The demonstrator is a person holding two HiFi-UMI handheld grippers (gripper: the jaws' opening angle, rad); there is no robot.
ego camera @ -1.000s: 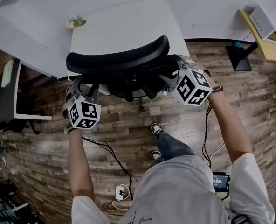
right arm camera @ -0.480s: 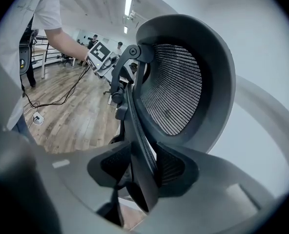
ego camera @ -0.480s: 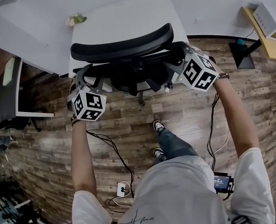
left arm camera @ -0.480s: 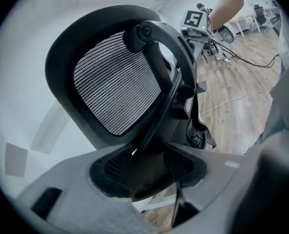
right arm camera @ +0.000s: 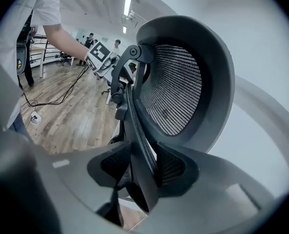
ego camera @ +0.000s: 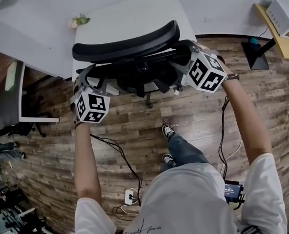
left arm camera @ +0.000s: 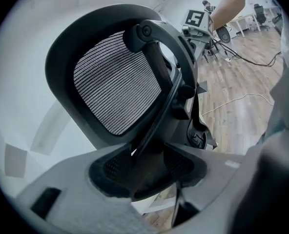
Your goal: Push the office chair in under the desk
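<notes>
The black mesh office chair [ego camera: 125, 45] stands at the edge of the white desk [ego camera: 130, 13], its backrest top overlapping the desk's edge. My left gripper [ego camera: 87, 81] is on the left edge of the backrest frame [left arm camera: 154, 67] and is shut on it. My right gripper [ego camera: 181, 62] straddles the right edge of the frame [right arm camera: 137, 126]. Its jaws have just been opening; the frame edge still runs between the pads [right arm camera: 171, 167], with a gap at the left one. The seat and base are mostly hidden under the backrest.
A small plant [ego camera: 79, 21] sits on the desk's far left. The person's feet [ego camera: 167, 130] stand on the wooden floor behind the chair, with cables [ego camera: 115, 160] and a power strip [ego camera: 130, 196]. Another desk [ego camera: 12, 96] is left, a black stand [ego camera: 256, 57] right.
The chair and both grippers have moved a little further toward the desk, and the backrest top now overlaps the desk's edge more. Both hands stay on the backrest frame.
</notes>
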